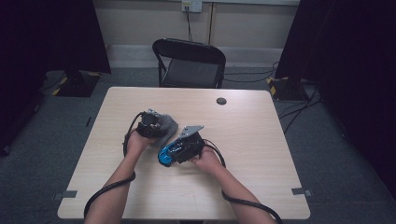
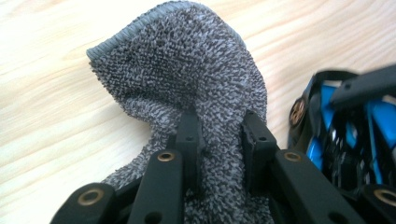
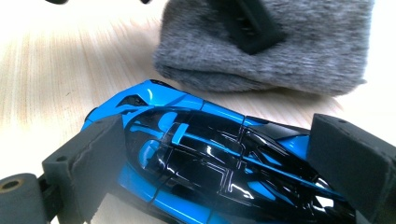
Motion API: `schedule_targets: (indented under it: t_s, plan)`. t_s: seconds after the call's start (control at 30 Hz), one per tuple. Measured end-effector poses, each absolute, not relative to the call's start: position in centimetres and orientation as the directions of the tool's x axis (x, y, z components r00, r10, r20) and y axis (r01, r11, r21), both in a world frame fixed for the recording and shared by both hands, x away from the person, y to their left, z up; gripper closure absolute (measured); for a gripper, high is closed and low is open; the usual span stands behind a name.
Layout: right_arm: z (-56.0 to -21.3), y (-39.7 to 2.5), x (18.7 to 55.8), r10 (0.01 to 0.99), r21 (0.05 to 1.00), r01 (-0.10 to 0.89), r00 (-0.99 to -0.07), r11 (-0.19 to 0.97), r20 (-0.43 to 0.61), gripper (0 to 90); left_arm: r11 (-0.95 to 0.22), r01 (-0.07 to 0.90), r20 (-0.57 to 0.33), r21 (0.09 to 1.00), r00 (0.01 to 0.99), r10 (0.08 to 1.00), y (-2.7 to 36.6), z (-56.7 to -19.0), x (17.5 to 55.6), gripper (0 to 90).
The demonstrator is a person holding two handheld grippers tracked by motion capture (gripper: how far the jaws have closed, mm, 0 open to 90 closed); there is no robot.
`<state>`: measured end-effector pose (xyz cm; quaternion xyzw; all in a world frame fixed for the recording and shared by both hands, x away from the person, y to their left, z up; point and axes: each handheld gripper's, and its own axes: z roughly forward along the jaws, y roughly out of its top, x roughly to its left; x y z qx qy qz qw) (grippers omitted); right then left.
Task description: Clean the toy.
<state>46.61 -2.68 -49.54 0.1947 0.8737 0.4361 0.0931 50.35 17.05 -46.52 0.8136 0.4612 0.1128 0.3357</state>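
The cloth (image 1: pixel 164 127) and the car (image 1: pixel 169 153) lie just beside each other, leaving only a narrow gap of table (image 1: pixel 252 135) between them. Wide bare wood lies open to the right, left and near side. A small dark disc (image 1: pixel 221 101) sits far back.

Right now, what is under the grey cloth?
The grey cloth lies on the wooden table, pinched by the left hand-held gripper. Anything beneath its folds is covered.
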Motion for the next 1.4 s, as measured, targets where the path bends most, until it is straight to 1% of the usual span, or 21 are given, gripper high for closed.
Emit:
schedule_targets:
  t_s: [0.03,0.07,0.1,0.13,0.17,0.2,0.3,0.37,0.47,0.5,0.53,0.57,0.6,0.63,0.67,0.7,0.73,0.77,0.8,1.03,1.4]
  plan:
    - [-49.5,-2.7,46.6,0.421,0.798,0.259,-0.907,0.544,0.008,4.7,-0.356,0.672,-0.109,0.649,0.546,0.831,16.5,-46.8,50.4,65.6]
    - [-49.5,-2.7,46.6,0.421,0.798,0.259,-0.907,0.544,0.008,4.7,-0.356,0.672,-0.109,0.649,0.546,0.831,16.5,-46.8,50.4,62.4]
    - [-49.5,-2.7,46.6,0.421,0.799,0.259,-0.907,0.543,0.008,4.7,-0.362,0.666,-0.096,0.652,0.547,0.832,16.2,-46.9,50.4,62.4]
    - [-49.5,-2.7,46.6,0.421,0.798,0.259,-0.907,0.544,0.008,4.7,-0.362,0.665,-0.092,0.653,0.545,0.834,16.2,-46.8,50.3,58.4]
    - [-49.5,-2.7,46.6,0.421,0.799,0.259,-0.907,0.543,0.008,4.8,-0.339,0.662,-0.088,0.668,0.523,0.848,16.2,-46.6,50.1,48.5]
    - [-49.5,-2.7,46.6,0.421,0.799,0.259,-0.907,0.543,0.008,4.8,-0.339,0.662,-0.088,0.668,0.523,0.848,16.2,-46.6,50.1,44.7]
    - [-49.6,-2.7,46.6,0.422,0.800,0.258,-0.907,0.541,0.007,4.8,-0.320,0.679,-0.071,0.661,0.481,0.874,16.8,-46.2,49.7,43.3]
    - [-49.6,-2.6,46.5,0.423,0.799,0.260,-0.906,0.542,0.008,4.8,-0.268,0.714,-0.113,0.647,0.437,0.892,17.4,-46.5,49.4,41.2]
    - [-49.6,-2.6,46.5,0.424,0.800,0.260,-0.906,0.540,0.008,4.8,-0.261,0.720,-0.155,0.643,0.457,0.876,17.4,-47.3,49.5,46.5]
    - [-49.6,-2.6,46.5,0.424,0.800,0.260,-0.906,0.540,0.008,4.8,-0.261,0.720,-0.155,0.643,0.457,0.876,17.4,-47.3,49.5,51.3]
    - [-49.6,-2.6,46.5,0.424,0.800,0.260,-0.906,0.541,0.008,4.8,-0.289,0.715,-0.143,0.636,0.478,0.867,17.2,-47.6,49.5,51.3]
    - [-49.6,-2.6,46.5,0.424,0.800,0.259,-0.906,0.541,0.008,4.8,-0.311,0.707,-0.132,0.635,0.495,0.859,16.9,-47.8,49.7,64.4]
    - [-49.6,-2.6,46.5,0.424,0.800,0.259,-0.906,0.541,0.008,4.8,-0.298,0.711,-0.154,0.637,0.496,0.855,16.7,-47.9,49.8,64.4]
    - [-49.6,-2.6,46.5,0.424,0.801,0.259,-0.906,0.540,0.007,4.8,-0.290,0.714,-0.167,0.638,0.495,0.853,16.5,-47.8,50.1,69.0]
    - [-49.6,-2.7,46.5,0.424,0.801,0.259,-0.906,0.539,0.007,4.8,-0.310,0.689,-0.173,0.656,0.536,0.826,15.8,-47.6,50.4,75.3]
    - [-49.6,-2.7,46.5,0.424,0.801,0.260,-0.905,0.539,0.008,4.8,-0.310,0.689,-0.173,0.656,0.536,0.826,15.8,-47.6,50.4,76.0]
    - [-49.6,-2.7,46.5,0.424,0.803,0.259,-0.905,0.538,0.008,4.8,-0.369,0.649,-0.158,0.665,0.605,0.780,14.9,-47.4,50.5,76.2]
    - [-49.6,-2.7,46.5,0.424,0.803,0.259,-0.905,0.538,0.008,4.8,-0.369,0.649,-0.158,0.665,0.605,0.780,14.9,-47.4,50.5,76.4]
    - [-49.7,-2.7,46.5,0.425,0.806,0.257,-0.905,0.532,0.008,4.8,-0.433,0.622,-0.100,0.652,0.637,0.764,14.1,-47.5,50.5,76.3]
    - [-49.7,-2.7,46.5,0.425,0.806,0.257,-0.905,0.533,0.007,4.8,-0.401,0.644,-0.143,0.651,0.623,0.769,14.7,-48.0,50.4,77.4]
    - [-49.6,-2.6,46.5,0.419,0.802,0.256,-0.908,0.540,0.009,4.8,-0.442,0.645,-0.132,0.624,0.644,0.753,15.6,-47.5,49.7,78.6]
